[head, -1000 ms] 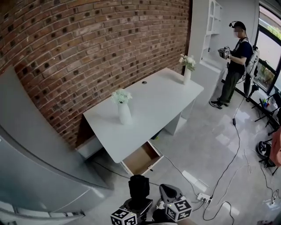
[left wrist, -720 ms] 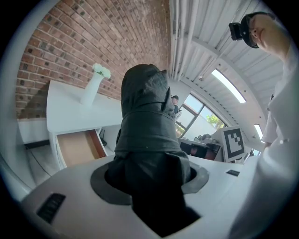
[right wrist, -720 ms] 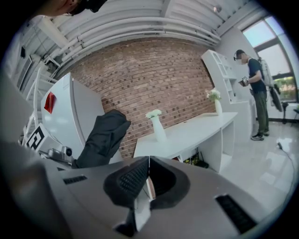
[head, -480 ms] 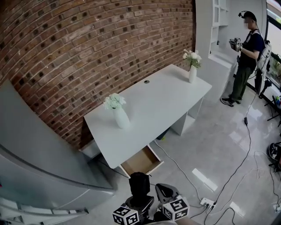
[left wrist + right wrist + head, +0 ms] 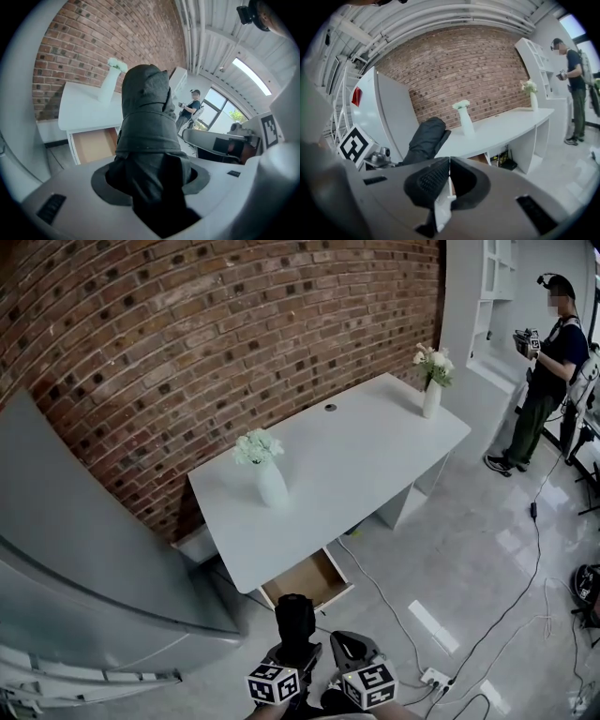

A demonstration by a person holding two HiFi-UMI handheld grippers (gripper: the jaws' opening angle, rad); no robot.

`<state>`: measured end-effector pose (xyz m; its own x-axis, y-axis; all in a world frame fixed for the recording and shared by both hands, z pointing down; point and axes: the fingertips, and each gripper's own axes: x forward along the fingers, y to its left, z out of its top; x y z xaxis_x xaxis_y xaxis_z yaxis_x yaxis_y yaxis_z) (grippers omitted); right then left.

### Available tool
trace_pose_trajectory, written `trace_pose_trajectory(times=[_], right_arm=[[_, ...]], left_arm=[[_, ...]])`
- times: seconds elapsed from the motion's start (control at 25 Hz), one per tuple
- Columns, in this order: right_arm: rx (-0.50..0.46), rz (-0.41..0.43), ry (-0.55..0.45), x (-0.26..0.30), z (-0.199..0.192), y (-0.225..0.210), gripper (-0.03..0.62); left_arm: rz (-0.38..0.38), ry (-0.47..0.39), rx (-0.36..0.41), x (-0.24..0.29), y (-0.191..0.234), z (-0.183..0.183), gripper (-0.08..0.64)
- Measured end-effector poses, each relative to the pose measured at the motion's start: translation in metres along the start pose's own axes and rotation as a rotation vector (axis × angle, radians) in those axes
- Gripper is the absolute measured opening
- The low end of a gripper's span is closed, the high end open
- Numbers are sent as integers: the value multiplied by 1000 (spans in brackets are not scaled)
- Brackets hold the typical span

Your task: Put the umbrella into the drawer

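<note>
A folded black umbrella (image 5: 295, 617) sticks forward out of my left gripper (image 5: 293, 645), whose jaws are shut on its lower part. In the left gripper view the umbrella (image 5: 145, 117) fills the middle and the left gripper (image 5: 151, 185) clamps it from both sides. The wooden drawer (image 5: 306, 581) stands pulled open under the white desk (image 5: 375, 451), just ahead of the umbrella's tip; the drawer (image 5: 93, 145) looks empty. Beside the left one, my right gripper (image 5: 349, 649) is shut with nothing between its pads; the right gripper (image 5: 447, 180) has the umbrella (image 5: 424, 140) to its left.
Two white vases of flowers (image 5: 270, 479) (image 5: 431, 395) stand on the desk. A brick wall (image 5: 234, 334) lies behind, a grey cabinet (image 5: 84, 568) at the left. Cables and a power strip (image 5: 434, 677) lie on the floor at the right. A person (image 5: 548, 362) stands far right.
Both grippers have moved forward and a little down towards the desk, the umbrella still in the left one. The desk and open drawer now sit further right in the head view.
</note>
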<state>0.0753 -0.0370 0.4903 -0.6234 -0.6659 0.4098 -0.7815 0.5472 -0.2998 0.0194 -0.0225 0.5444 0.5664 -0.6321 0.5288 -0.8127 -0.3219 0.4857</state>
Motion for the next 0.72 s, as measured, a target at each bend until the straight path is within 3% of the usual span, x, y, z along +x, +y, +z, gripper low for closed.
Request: trace_pose_trajectory(times=[0.48, 0.72], right_arm=[[-32, -82, 60, 10, -4, 20, 17], [50, -95, 114, 37, -21, 36, 17]], left_arm=[[-61, 10, -22, -10, 20, 5, 238], [-45, 38, -26, -15, 56, -2, 238]])
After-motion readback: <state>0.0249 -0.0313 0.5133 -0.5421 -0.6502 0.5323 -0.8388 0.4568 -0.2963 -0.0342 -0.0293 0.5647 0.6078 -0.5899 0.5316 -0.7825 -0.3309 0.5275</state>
